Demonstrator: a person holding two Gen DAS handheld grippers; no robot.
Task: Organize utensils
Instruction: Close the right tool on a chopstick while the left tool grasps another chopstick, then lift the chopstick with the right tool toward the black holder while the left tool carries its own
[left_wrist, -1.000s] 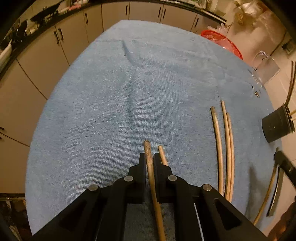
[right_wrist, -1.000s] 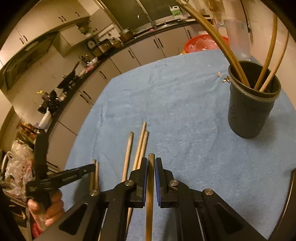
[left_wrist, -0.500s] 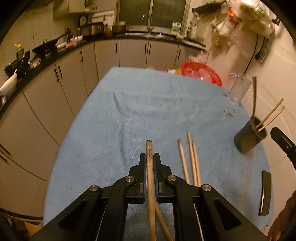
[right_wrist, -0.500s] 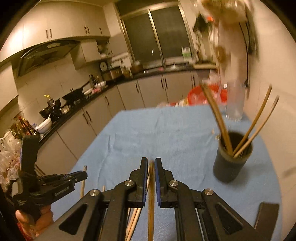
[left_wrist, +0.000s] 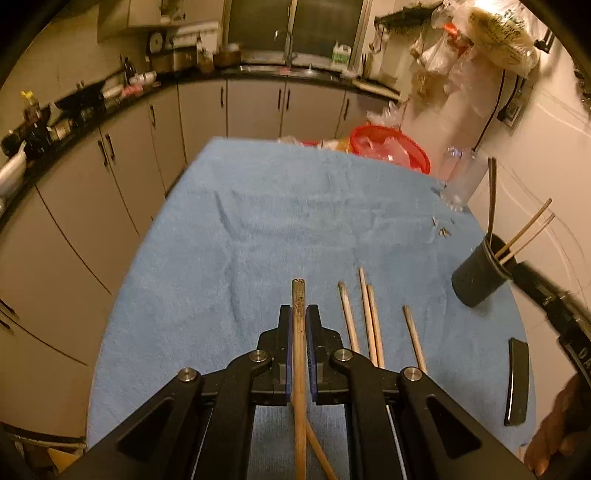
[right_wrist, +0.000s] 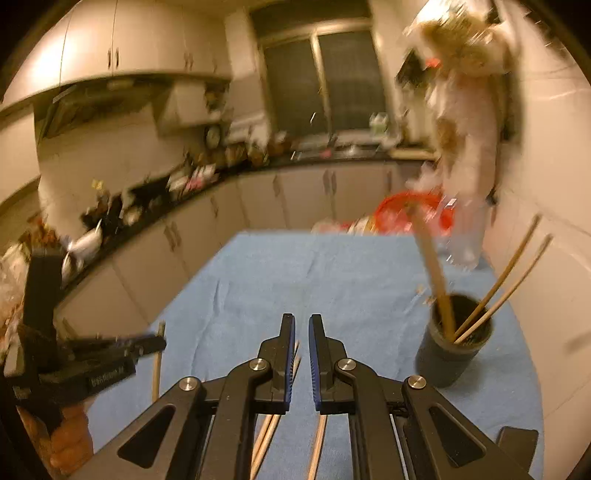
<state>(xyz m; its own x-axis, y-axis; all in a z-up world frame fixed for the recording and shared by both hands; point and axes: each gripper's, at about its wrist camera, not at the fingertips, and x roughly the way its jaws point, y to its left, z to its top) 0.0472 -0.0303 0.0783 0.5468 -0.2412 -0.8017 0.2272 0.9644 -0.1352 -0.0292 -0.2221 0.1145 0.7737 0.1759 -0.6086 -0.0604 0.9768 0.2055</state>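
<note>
You work in a dim kitchen over a table spread with a blue terry towel (left_wrist: 258, 240). Your left gripper (left_wrist: 299, 332) pinches a long wooden chopstick (left_wrist: 298, 306) at lower centre. Your right gripper (right_wrist: 300, 345) hangs with its jaws spread on nothing. The dark round holder cup (right_wrist: 448, 358), lower right, already holds a few sticks; four loose chopsticks (left_wrist: 369, 317) lie on the towel. Next, I judge, you carry the pinched stick to the cup and tip it upright.

On the towel (left_wrist: 229, 266), four chopsticks (left_wrist: 365, 314) lie left of the holder (left_wrist: 478, 280); more sticks (right_wrist: 495, 291) stand in the holder, a basket (left_wrist: 391, 147) behind it.
</note>
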